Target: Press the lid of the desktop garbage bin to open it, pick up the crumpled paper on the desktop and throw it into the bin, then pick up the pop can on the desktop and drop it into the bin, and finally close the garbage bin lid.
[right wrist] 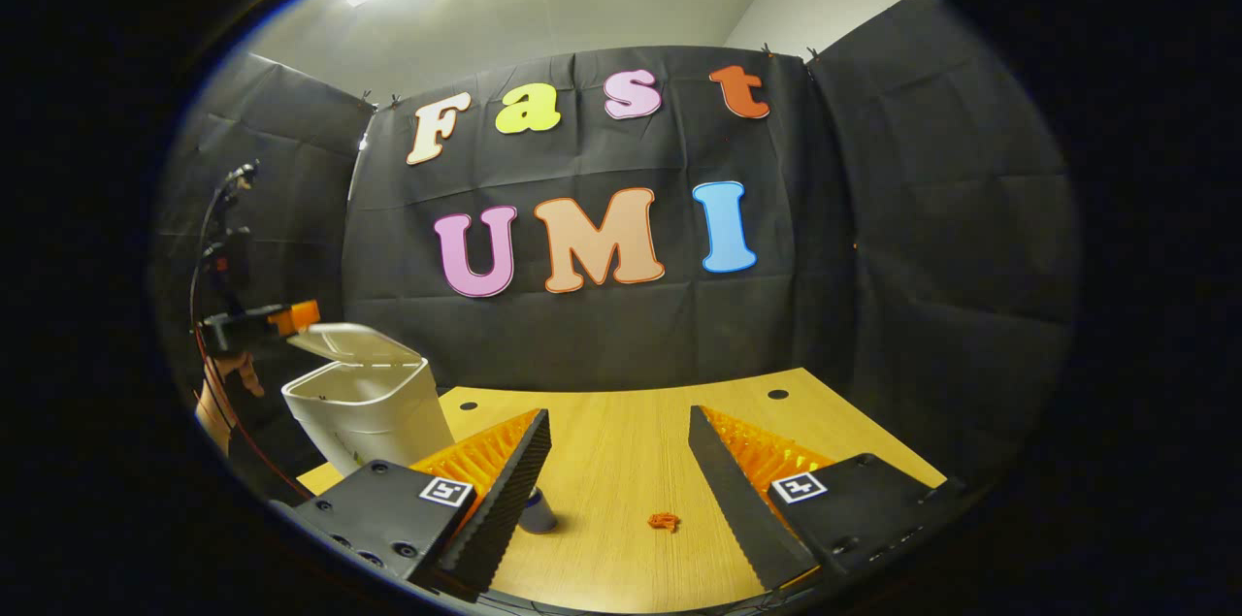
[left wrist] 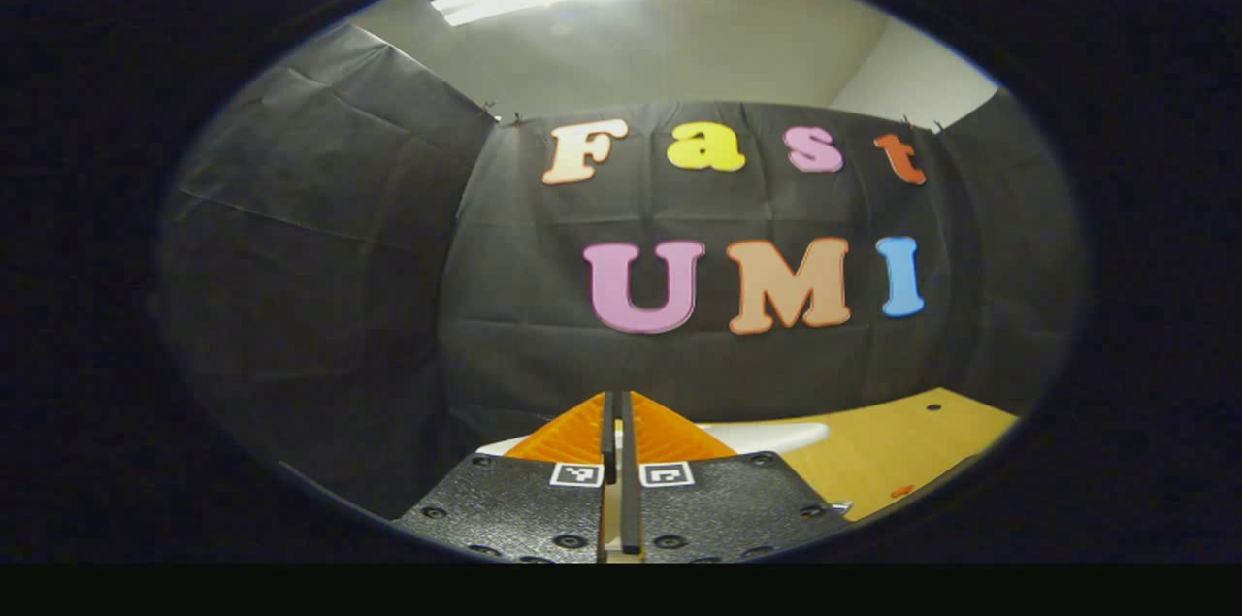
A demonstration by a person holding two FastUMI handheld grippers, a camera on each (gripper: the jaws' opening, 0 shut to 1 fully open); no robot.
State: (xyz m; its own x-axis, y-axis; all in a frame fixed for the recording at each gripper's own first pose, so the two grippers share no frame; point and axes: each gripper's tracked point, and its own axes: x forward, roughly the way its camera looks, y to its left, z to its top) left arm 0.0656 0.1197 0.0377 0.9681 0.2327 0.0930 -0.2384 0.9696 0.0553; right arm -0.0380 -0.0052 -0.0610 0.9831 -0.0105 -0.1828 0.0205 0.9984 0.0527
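The white desktop bin stands at the table's left side, its lid tilted up and ajar over the rim. Just above the lid's left end hovers my left gripper, held by a hand. In the left gripper view, my left gripper is shut with nothing between its fingers, and the white lid lies just beyond and below them. My right gripper is open over the table. A small dark pop can stands close by, half hidden behind the left finger.
The wooden table stretches ahead to the black cloth wall, with small round holes near its far edge. A small orange scrap lies on the wood between my right gripper's fingers; the same scrap shows in the left gripper view.
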